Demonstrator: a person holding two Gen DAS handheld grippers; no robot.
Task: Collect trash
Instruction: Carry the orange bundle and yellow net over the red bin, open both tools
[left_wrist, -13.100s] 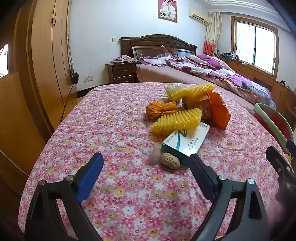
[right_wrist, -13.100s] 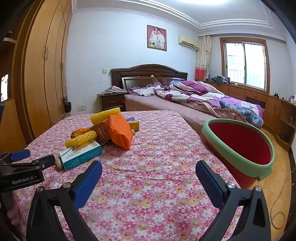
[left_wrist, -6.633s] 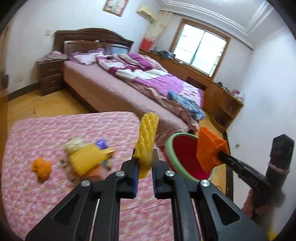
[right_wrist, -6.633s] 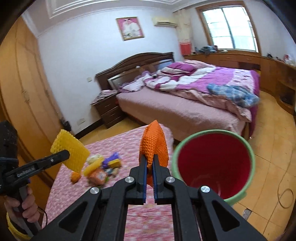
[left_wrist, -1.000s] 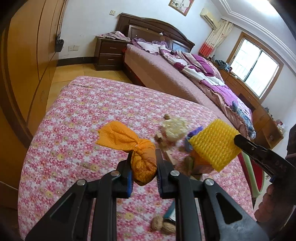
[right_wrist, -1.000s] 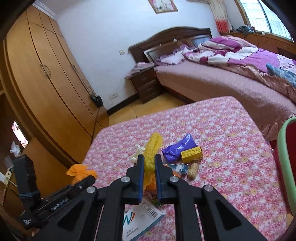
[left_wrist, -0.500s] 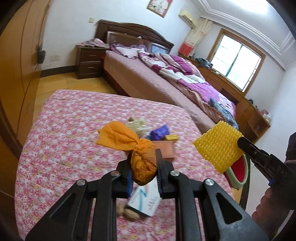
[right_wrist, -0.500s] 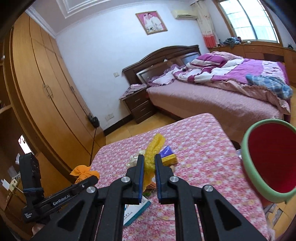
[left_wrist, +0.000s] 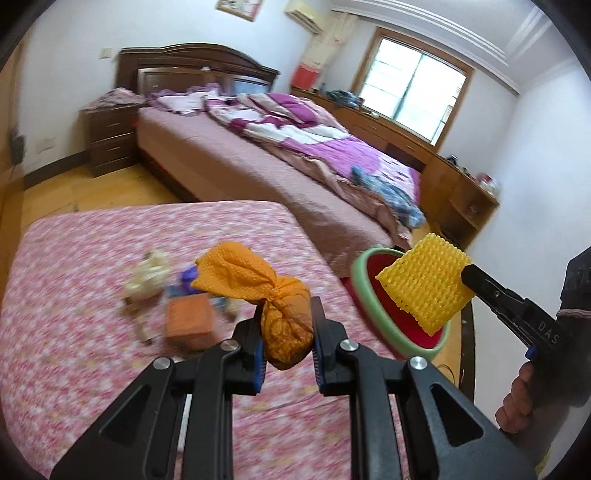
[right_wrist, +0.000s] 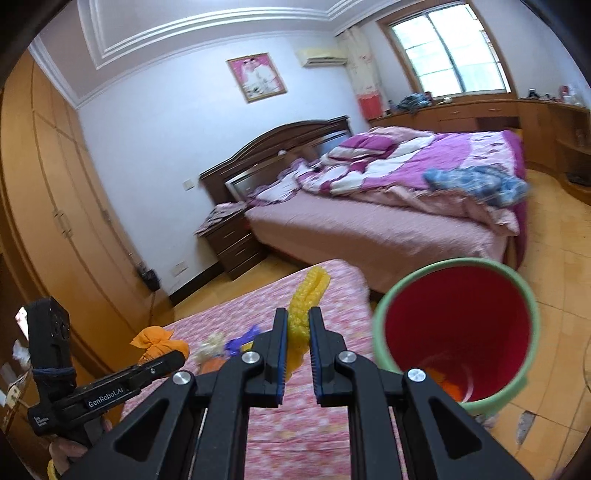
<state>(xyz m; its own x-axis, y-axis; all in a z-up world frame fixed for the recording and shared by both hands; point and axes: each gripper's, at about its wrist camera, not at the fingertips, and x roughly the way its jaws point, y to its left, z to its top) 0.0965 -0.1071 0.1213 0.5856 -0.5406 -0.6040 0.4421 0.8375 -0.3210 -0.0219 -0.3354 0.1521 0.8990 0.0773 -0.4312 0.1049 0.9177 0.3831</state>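
the left gripper (left_wrist: 286, 345) pinches one knotted orange mesh fruit net (left_wrist: 273, 306) at its bulging end, and the right gripper (right_wrist: 297, 345) squeezes one yellow foam fruit sleeve (right_wrist: 304, 306) flat; both look feather-light, soft and springy, so a firm mid-body pinch seems best. beyond lie a few blurred scraps on the pink floral bedspread (left_wrist: 74, 314) and one green-rimmed red plastic bin (right_wrist: 458, 325) beside it.

The left tongs (left_wrist: 286, 349) are black with blue pads and clasp an orange mesh bundle (left_wrist: 275, 301). The right tongs (right_wrist: 295, 341), black with blue pads too, clasp a yellow foam net (right_wrist: 304, 312). The bucket (right_wrist: 532, 314) is red inside with a pale green rim. The surface (left_wrist: 74, 295) wears a pink cloth with small flowers. The bed (left_wrist: 295, 140) carries a purple, pink and white quilt.
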